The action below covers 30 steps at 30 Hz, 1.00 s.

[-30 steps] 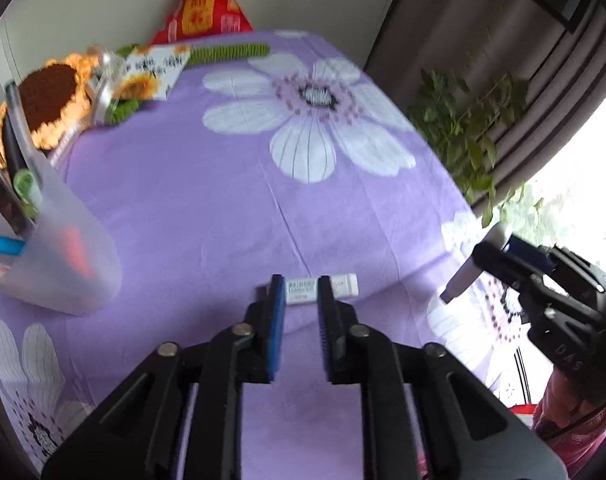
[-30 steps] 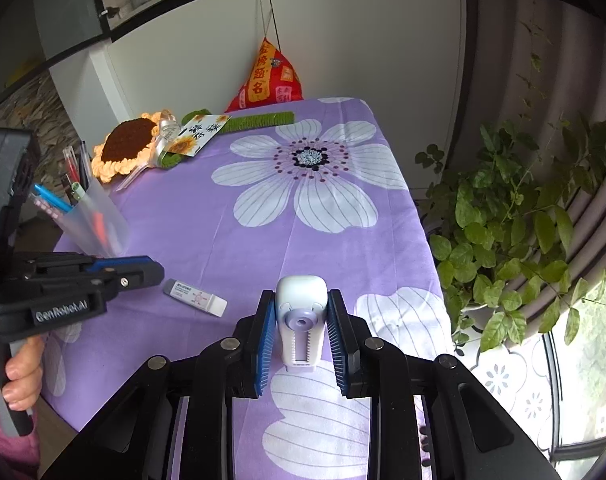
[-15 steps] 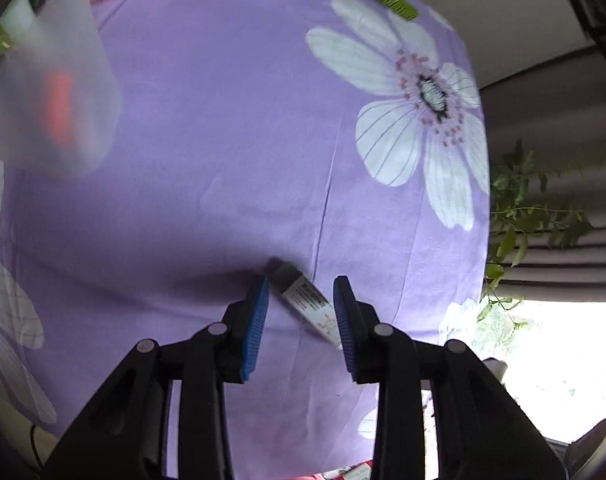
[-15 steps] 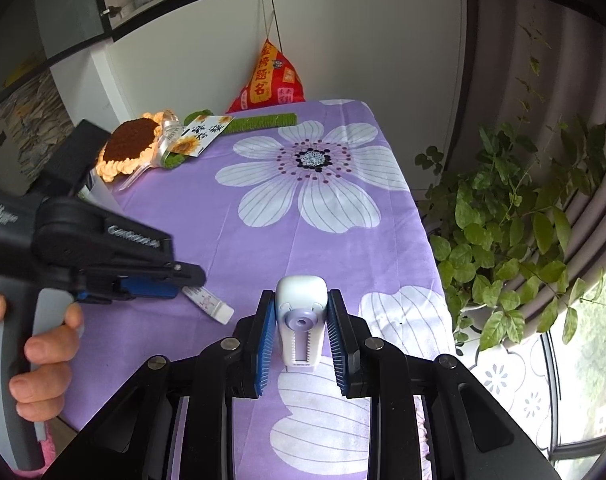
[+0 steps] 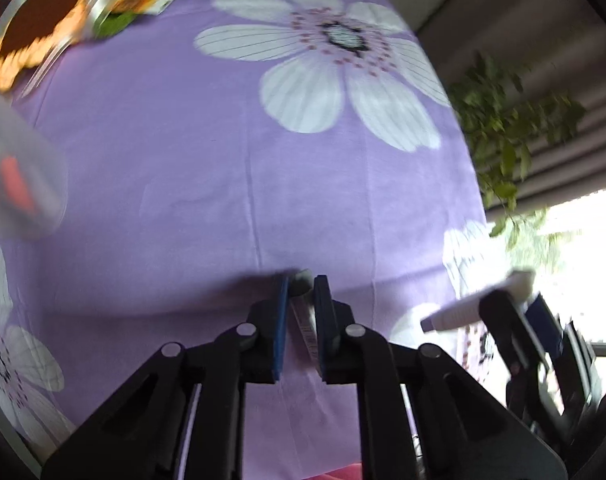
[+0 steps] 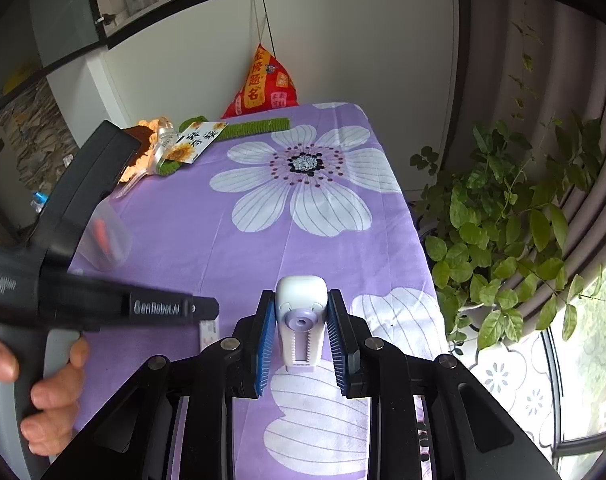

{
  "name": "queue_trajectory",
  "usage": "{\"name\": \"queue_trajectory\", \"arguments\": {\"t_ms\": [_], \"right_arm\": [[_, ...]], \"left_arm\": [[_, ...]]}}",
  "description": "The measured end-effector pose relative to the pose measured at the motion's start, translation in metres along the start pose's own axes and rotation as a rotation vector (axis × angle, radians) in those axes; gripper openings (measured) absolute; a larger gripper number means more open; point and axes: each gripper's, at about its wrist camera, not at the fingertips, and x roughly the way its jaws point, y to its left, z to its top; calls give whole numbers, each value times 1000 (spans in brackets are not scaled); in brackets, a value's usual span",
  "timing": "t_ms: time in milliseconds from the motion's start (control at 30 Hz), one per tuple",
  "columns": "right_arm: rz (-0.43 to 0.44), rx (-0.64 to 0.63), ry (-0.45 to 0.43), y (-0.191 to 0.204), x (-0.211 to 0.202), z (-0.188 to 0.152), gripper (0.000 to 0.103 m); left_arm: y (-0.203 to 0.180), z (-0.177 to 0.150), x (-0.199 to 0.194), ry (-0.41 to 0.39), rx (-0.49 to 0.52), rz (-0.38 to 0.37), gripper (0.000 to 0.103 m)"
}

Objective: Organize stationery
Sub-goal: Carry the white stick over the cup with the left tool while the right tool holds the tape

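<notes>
Left hand-held gripper [image 5: 301,298] has just been closing and is now clamped on the small white eraser [image 5: 303,312], which sits between the blue pads, low over the purple flowered cloth on the counter [image 5: 231,168]. Can't tell from the blur whether the eraser has left the cloth; in the right wrist view its end [image 6: 209,330] pokes out just below the left gripper's nose.

Right hand-held gripper [image 6: 299,322] is closed on a white-and-lilac correction tape [image 6: 301,320], held upright above the counter, near the edge closest to the camera.

Clear plastic pen cup [image 6: 107,236] stands at the left side of the counter, already holding several pens; something red shows through its wall.

Progress, my read: late stage. No other loose stationery visible on the cloth, only the sunflower decoration [image 6: 147,152] at the far corner. Left to do: carry the eraser and the correction tape to the cup, drop both in. Neither is near the cup yet.
</notes>
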Motion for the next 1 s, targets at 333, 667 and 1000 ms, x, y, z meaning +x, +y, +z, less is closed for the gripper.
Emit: {"name": "queue_trajectory", "arguments": {"t_ms": [333,667,1000], "right_arm": [[-8,31,-12,-6,-5,0,26],[-4,19,-30,3,-10,3,26],[-11,38,-36,-3,-16,-4,26]], "left_arm": [[12,-20,-31,-85,72,-105,7],[23,-19,-42,-121,21,-109,9],[4,-9,3,-33,-21,28,34]]}}
